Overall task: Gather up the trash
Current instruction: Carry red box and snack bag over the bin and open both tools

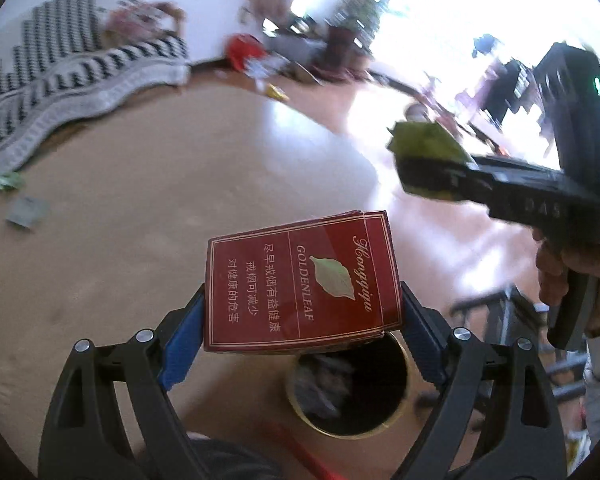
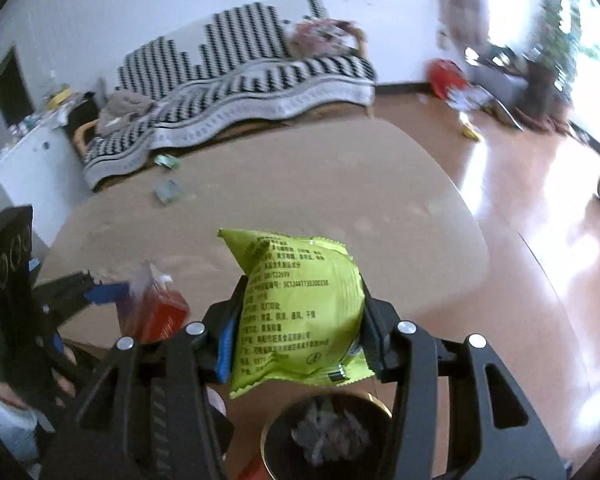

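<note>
Left tongs (image 1: pixel 302 316) grip the red cigarette pack (image 1: pixel 300 280); right tongs (image 2: pixel 298 334) grip the green snack bag (image 2: pixel 300 312). Both hang near the bin (image 2: pixel 328 436). Apparently 2 scraps (image 2: pixel 167 191) remain on the floor.

**Two wrist cameras, angled down over the same floor**

The left wrist fisheye sits just behind the left gripper (image 1: pixel 302 312) and looks forward and steeply down along its fingers, so near that the red cigarette pack (image 1: pixel 300 280) fills the centre. The right wrist fisheye looks likewise past the right gripper (image 2: pixel 300 320), with the green snack packet (image 2: pixel 300 312) close before the lens.

Both views share the round bin (image 1: pixel 352 392) at the lower edge, the tan rug (image 1: pixel 140 200), the black-and-white patterned sofa (image 1: pixel 60 52) at the far wall and the bright window side. Each camera also catches the other gripper: at right in the left view, at left in the right view.
</note>
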`<state>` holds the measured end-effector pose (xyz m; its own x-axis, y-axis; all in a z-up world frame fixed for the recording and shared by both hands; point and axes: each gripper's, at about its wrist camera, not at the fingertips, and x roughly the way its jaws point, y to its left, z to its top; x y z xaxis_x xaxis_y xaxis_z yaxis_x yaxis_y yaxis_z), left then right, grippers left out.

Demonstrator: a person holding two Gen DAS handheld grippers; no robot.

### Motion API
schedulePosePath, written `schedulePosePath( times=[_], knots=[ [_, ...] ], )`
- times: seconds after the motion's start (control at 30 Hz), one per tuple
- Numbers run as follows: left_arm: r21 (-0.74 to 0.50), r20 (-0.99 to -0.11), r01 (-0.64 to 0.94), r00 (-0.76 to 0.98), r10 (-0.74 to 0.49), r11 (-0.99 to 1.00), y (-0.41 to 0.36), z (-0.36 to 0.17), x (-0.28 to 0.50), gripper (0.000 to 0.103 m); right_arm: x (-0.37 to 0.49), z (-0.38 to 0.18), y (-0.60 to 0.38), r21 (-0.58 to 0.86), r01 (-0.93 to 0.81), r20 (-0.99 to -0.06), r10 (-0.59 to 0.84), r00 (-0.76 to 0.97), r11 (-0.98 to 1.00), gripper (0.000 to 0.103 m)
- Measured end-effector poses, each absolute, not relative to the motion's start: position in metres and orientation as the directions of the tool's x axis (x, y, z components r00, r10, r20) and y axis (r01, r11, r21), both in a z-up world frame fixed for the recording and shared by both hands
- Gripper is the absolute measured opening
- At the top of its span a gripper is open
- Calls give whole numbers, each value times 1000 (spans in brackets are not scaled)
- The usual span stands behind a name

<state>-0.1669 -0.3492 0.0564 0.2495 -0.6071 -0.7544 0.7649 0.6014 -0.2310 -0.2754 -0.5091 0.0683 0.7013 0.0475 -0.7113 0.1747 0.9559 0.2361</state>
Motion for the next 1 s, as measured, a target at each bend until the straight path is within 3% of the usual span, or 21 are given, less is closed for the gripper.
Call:
schedulePosePath(
  times=[0.27, 0.4, 0.47, 1.0],
  knots=[
    [-311, -847, 743, 66, -527, 593, -404, -67, -235, 85, -353, -85, -541, 390, 405, -815, 104, 571, 827, 49],
    [-249, -910, 729, 50, -412, 638, -412, -130, -248, 85, -373, -148, -540, 465, 479, -836, 192, 513, 744, 49],
    [-277, -923, 681, 8, -385, 678, -409, -149, -242, 85, -379, -169, -539, 463, 494, -850, 210, 484, 736, 49],
    [-264, -930, 693, 2, -367, 671, -419, -156, -236, 85, -360, -185, -536, 459, 514, -865, 233, 444, 725, 49]
  ],
)
